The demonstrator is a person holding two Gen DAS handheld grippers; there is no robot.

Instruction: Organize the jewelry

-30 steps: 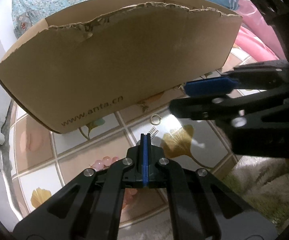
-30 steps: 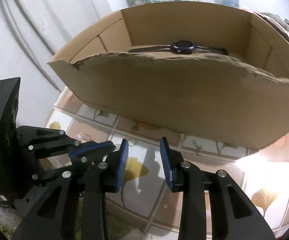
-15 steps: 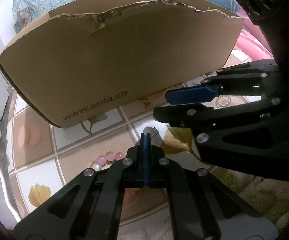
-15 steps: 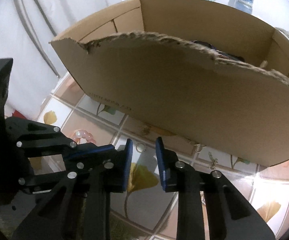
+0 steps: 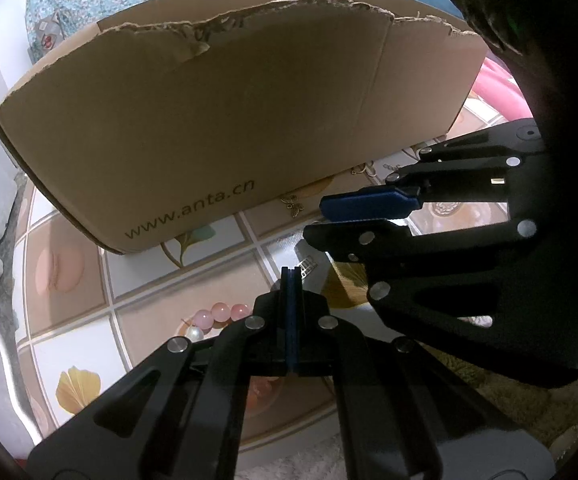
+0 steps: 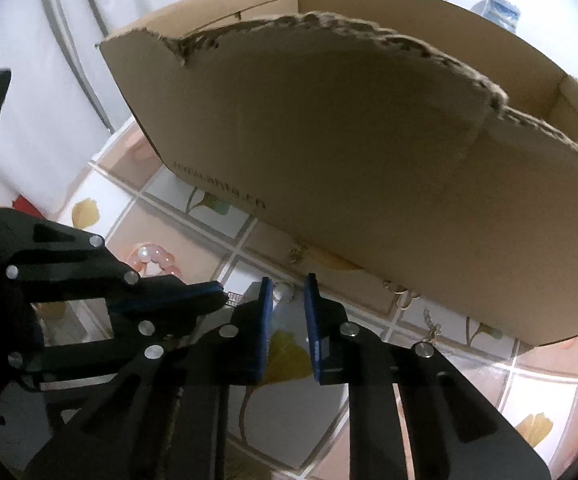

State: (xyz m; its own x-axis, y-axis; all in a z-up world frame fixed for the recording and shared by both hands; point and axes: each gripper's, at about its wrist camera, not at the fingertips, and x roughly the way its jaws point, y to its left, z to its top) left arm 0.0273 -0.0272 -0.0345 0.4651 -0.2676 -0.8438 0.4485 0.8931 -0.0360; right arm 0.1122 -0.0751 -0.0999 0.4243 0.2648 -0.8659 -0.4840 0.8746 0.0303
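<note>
A small gold ring (image 6: 282, 293) lies on the tiled table in front of the torn cardboard box (image 6: 349, 152). My right gripper (image 6: 287, 294) points down over it, a blue pad on each side. Its jaws are closing and the pads stand clear of the ring. In the left wrist view the right gripper (image 5: 315, 220) comes in from the right and hides the ring. My left gripper (image 5: 291, 276) is shut with nothing between its pads, its tip close to a small silver band (image 5: 307, 266). A pink bead bracelet (image 5: 217, 314) with a pearl lies just left of it.
The box wall (image 5: 229, 120), printed www.anta.cn, rises close behind both grippers. A butterfly charm (image 5: 295, 206) and further small pieces (image 6: 399, 288) lie along its base. A furry rug (image 5: 529, 400) borders the table on the right. Cloth lies behind the box.
My right gripper has slid left and lower toward the ring, rolling a little, and its jaws have narrowed around it. The left gripper stays shut, almost in place.
</note>
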